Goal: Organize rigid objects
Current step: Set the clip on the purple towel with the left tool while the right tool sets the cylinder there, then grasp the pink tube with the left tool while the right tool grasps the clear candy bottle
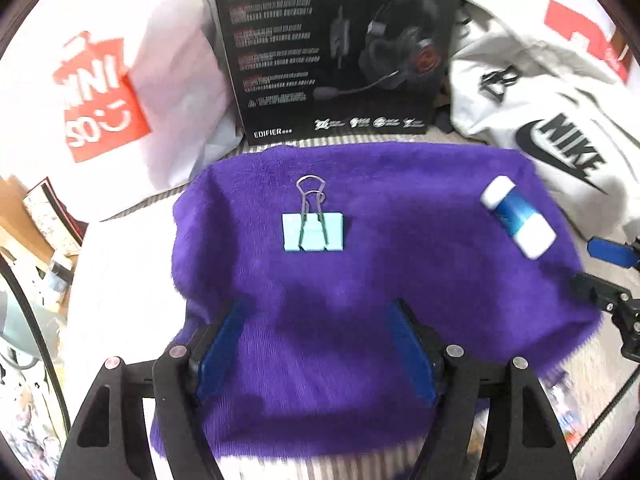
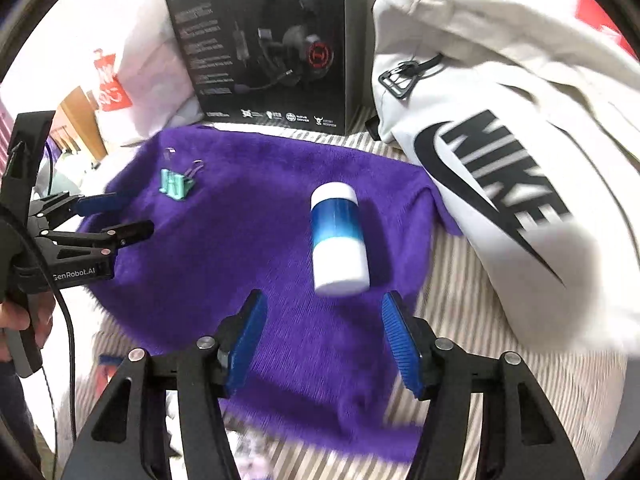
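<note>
Our left gripper (image 1: 316, 344) hangs spread over the purple towel (image 1: 360, 280), nothing between its pads. The teal binder clip (image 1: 313, 232) lies at its twelve o'clock. Our right gripper (image 2: 324, 340) is spread too, the blue-and-white bottle (image 2: 339, 238) lying capped at its twelve o'clock. A shut headset box (image 1: 336, 48) stands beyond.
</note>
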A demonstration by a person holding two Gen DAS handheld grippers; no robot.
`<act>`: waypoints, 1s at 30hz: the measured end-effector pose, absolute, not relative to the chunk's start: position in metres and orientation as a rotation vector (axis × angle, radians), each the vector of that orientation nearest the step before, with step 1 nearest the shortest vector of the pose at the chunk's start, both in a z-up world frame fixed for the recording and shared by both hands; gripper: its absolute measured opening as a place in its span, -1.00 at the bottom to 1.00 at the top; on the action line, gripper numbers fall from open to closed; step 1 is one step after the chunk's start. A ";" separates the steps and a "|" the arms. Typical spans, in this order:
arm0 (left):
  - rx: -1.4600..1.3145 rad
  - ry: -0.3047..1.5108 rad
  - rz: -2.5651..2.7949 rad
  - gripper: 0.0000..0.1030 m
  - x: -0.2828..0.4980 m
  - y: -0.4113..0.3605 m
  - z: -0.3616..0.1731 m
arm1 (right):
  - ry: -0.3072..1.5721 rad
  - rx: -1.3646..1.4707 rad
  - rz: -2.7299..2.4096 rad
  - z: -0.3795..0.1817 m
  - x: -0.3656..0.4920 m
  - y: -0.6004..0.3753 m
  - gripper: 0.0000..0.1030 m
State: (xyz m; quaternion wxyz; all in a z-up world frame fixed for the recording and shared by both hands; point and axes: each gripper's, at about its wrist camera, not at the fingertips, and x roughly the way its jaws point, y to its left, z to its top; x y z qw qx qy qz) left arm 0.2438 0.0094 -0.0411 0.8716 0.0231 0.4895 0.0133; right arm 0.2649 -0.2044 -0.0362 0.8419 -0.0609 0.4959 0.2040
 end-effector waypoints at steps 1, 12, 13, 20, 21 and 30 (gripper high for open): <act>0.048 1.017 0.028 0.49 0.235 0.007 -0.036 | 1.042 -0.115 0.426 -0.032 0.257 -0.208 0.22; -0.017 0.990 0.049 0.54 0.145 0.002 -0.029 | 1.046 -0.009 0.357 -0.017 0.170 -0.242 0.30; -0.024 0.995 0.048 0.54 0.139 0.002 -0.033 | 1.046 0.000 0.354 -0.017 0.165 -0.243 0.30; -0.015 1.018 0.047 0.54 0.107 -0.006 -0.057 | 1.048 0.036 0.308 -0.022 0.132 -0.252 0.30; -0.008 1.018 0.050 0.54 0.102 -0.007 -0.058 | 1.054 0.048 0.305 -0.025 0.128 -0.254 0.30; 0.014 1.034 0.054 0.54 0.086 -0.016 -0.079 | 1.059 0.119 0.272 -0.036 0.104 -0.261 0.30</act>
